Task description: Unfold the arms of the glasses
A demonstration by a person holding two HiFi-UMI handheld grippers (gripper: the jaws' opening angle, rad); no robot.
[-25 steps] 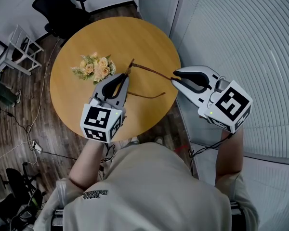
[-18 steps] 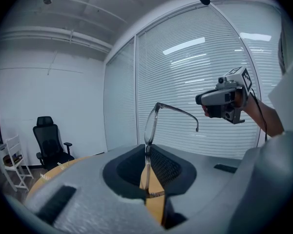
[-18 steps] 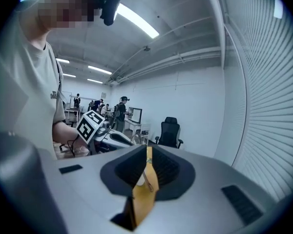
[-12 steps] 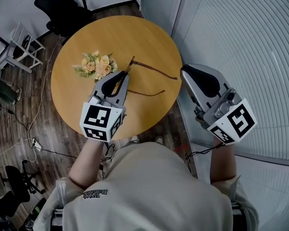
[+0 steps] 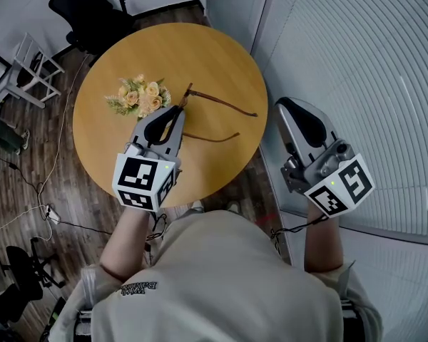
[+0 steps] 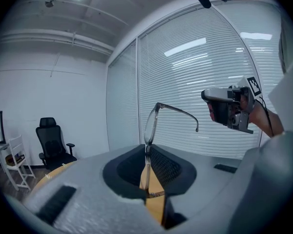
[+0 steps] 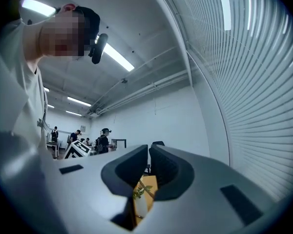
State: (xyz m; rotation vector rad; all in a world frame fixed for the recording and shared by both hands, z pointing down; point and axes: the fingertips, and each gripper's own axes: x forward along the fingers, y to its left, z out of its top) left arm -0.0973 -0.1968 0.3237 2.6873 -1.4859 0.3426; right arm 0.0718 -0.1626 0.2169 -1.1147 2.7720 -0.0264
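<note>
Glasses: I have the glasses over the table, just to 3 o'clock of the flowers; the front stands upright, and I can't tell whether its lower edge touches the wood

Left gripper: my left gripper comes in from the 6 o'clock rim and points toward 12 o'clock; its jaws are nearly closed, pinching the front of the glasses at one lens, which rises straight out of the pinch in the left gripper view

Right gripper: my right gripper hangs off the table just past the 3 o'clock rim, nose toward 12 o'clock; its jaws are drawn together with nothing between them, and only a sliver of table and flowers shows through the slit in the right gripper view; it is clear of both arm tips

Far arm: the far arm runs out from its hinge toward 4 o'clock and ends near the rim, swung well away from the front

Near arm: the near arm reaches toward 3 o'clock from beside the left jaws, also standing out from the front

Done: I judge both arms unfolded, so the main work looks finished

Left: as I read it, only a check that each hinge is fully open, then setting the glasses down on the table and letting go with the left gripper
</note>
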